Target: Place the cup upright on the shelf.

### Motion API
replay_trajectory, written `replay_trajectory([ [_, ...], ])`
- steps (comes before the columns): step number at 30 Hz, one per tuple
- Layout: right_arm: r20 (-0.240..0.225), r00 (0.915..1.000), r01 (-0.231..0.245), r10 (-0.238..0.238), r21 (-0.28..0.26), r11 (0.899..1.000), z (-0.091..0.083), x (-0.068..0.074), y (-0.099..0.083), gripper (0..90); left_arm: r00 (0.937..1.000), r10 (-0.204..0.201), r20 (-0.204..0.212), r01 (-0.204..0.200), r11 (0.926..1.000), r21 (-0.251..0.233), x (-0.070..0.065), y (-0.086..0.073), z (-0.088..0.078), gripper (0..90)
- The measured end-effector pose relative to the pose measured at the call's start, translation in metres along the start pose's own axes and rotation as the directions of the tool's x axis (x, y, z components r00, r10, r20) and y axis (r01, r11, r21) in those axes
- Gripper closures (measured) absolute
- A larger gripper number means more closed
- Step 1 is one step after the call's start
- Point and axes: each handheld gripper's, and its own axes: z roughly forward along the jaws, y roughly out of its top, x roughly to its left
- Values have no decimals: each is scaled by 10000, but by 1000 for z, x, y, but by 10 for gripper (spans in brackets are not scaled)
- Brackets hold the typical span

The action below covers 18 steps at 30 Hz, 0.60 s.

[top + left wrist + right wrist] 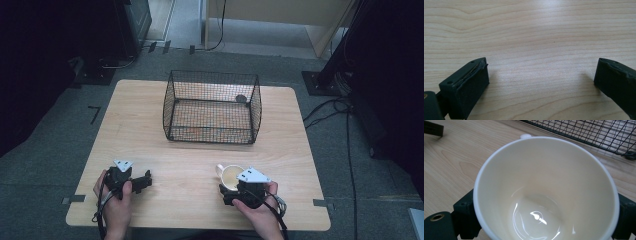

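The cup (546, 192) sits between the jaws of my right tool (239, 189), which are closed on its sides; its handle (525, 136) points away from me. It is cream and glossy inside, round, with a thin white rim, and the right gripper view looks straight into it. Ahead of this tool lies open wooden tabletop (190, 160), then the basket (212, 107), black wire mesh with flaring walls; a small dark disc (241, 98) lies in its far right corner, seen from the high view. My left tool (541, 82) rests well off to the side of the right one, jaws spread wide over bare pale wood grain, nothing between them. Both tools sit near the tabletop's near edge.
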Motion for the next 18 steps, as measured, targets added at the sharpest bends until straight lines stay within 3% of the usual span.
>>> replay_trajectory([
  [18, 34, 9999, 122, -120, -637, 9979, -21, -3, 33, 91, 10000, 7, -2, -7, 10000, 5, 0, 0, 0, 0],
])
